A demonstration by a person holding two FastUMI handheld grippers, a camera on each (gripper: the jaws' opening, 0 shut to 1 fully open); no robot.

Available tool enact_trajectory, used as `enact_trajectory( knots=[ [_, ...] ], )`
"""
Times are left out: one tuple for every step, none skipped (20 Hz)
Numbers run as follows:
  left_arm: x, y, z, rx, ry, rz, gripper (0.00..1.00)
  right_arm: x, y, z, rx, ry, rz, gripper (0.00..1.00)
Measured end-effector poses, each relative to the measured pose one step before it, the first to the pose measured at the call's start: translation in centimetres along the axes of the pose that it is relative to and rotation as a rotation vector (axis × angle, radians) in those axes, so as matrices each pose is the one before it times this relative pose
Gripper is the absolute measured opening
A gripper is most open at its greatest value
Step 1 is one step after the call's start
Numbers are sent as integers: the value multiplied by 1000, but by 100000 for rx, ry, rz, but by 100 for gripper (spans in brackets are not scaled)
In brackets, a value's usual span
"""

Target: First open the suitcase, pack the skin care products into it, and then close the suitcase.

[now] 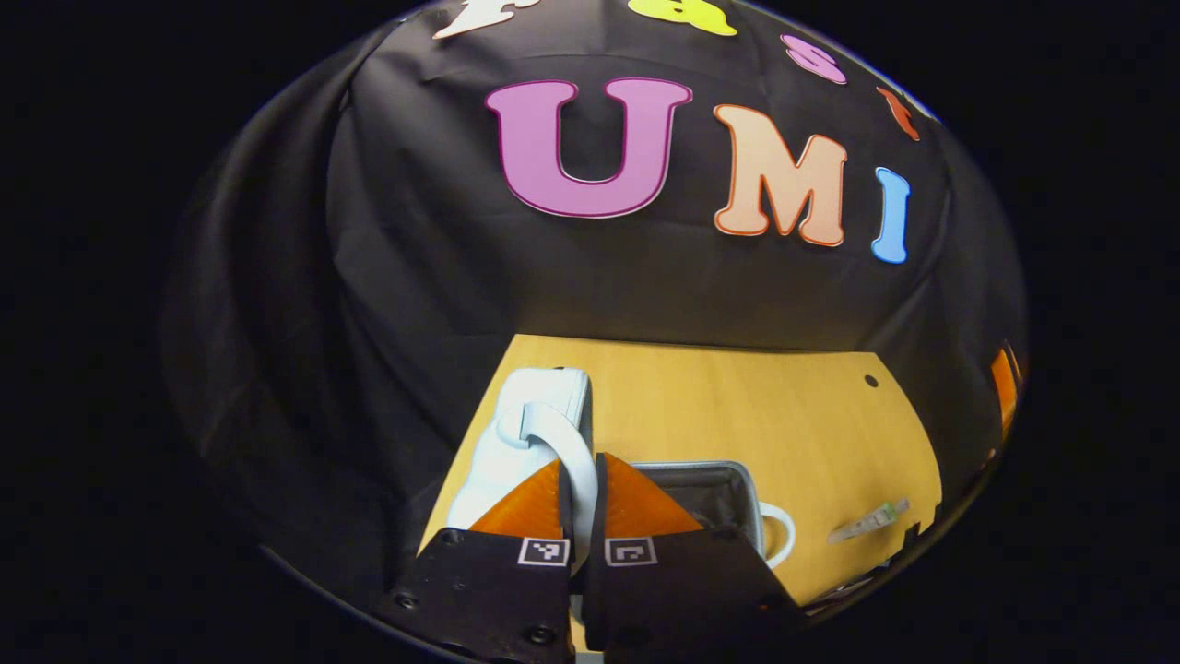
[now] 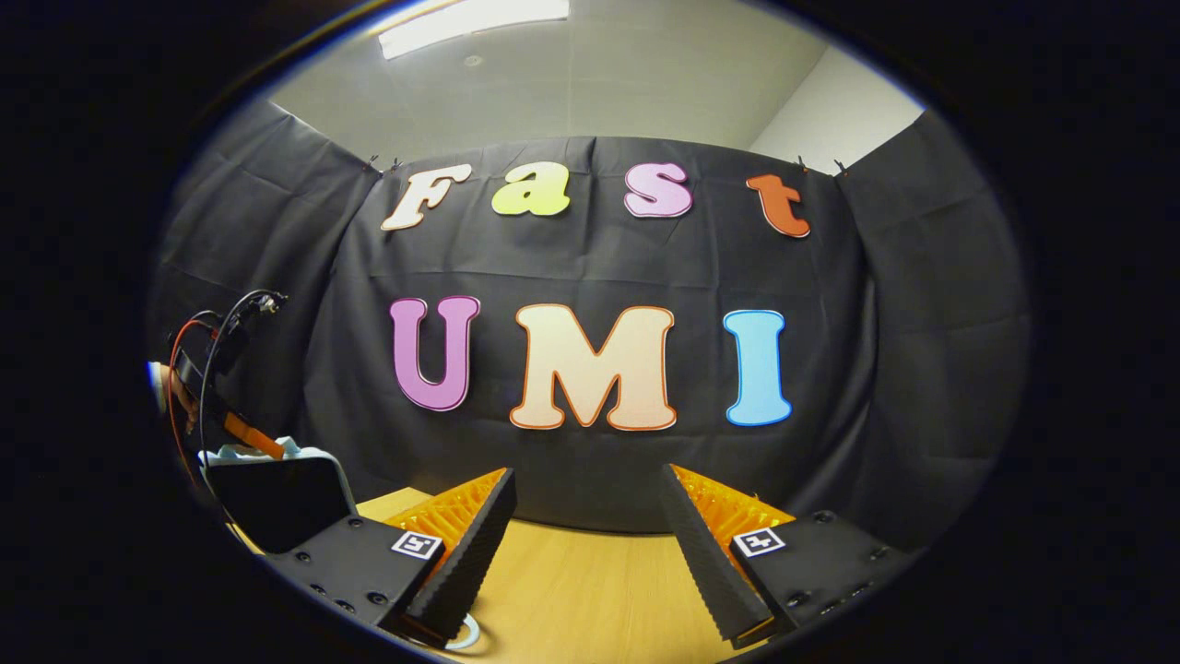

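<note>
Your left gripper (image 1: pixel 581 503) has its jaws nearly closed on the white loop handle (image 1: pixel 573 452) of the suitcase lid (image 1: pixel 525 433); the strap runs straight through the narrow gap between them, and both fingers appear to press on it. The lid stands raised just ahead of and slightly left of those jaws, its long side running away from you. Immediately to the right of the jaws lies the open suitcase base (image 1: pixel 714 493), dark lining showing, with a second white handle (image 1: pixel 782 535) curving off its right edge.

The move to come turns on the skin care tube (image 1: pixel 867 523). It lies on the surface (image 1: pixel 737 406) well to the right of the left jaws, beyond the base, its long axis slanting up to the right. I'd judge your right hand the nearer one for it.

Your right gripper (image 2: pixel 587 544) is free: jaws wide apart, nothing between them, aimed at the booth wall over bare surface. Far to the left of those jaws you can see the raised lid's dark inside (image 2: pixel 277 503), with the other gripper and its cables above it. A pale curve sits just under the right gripper's left finger (image 2: pixel 461 553); it may be the base's handle, though it is too cut off to be sure.

Nothing stands between the tube and the base.
</note>
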State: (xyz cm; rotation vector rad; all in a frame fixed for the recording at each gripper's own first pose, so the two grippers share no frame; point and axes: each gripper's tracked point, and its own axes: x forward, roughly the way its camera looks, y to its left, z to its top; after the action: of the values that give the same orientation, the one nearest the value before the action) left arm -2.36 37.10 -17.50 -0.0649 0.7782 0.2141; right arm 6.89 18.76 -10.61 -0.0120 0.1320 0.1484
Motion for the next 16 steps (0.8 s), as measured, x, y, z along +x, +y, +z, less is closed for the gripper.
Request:
enact_trajectory(
  knots=[
    [478,1298,-91,-604,-357,821,0,148,565,-82,40,126,-373,98],
    [384,1219,29,-1306,-855,1076,0,127,481,-57,-59,78,-607,100],
    [463,1131,65,-821,207,373,0,118,371,39,-103,-126,-582,100],
    [245,1138,-40,-572,-327,1410,0,80,336,64,-105,-231,-696,98],
    [451,1200,-99,-16,248,1493,0,148,351,67,-192,-168,-678,98],
    [498,991,-308,-160,199,276,0,31,335,35,-187,-179,-530,98],
    [340,1088,-311,-1126,45,988,0,112,316,82,-279,-71,-457,98],
    [422,1023,-384,-314,936,656,0,144,279,-25,-423,-57,-264,98],
    [490,1167,-355,-531,792,1209,0,56,255,11,-481,77,-200,98],
    [544,1187,-445,-1581,356,1629,0,116,235,-127,-389,158,-134,98],
    [541,625,-376,-1196,1133,699,0,135,231,-122,-213,307,-9,98],
    [501,624,-332,-576,607,766,0,150,218,-229,-153,616,-41,98],
    [566,695,-234,-705,212,994,0,184,116,-210,-9,704,-88,98],
    [668,669,-475,-106,1133,720,0,62,117,-123,234,507,-173,98],
    [673,666,-385,-152,864,651,0,66,66,6,298,158,-62,98],
    [510,742,-791,10,1645,1867,0,83,11,-16,33,82,-273,98]
  ],
)
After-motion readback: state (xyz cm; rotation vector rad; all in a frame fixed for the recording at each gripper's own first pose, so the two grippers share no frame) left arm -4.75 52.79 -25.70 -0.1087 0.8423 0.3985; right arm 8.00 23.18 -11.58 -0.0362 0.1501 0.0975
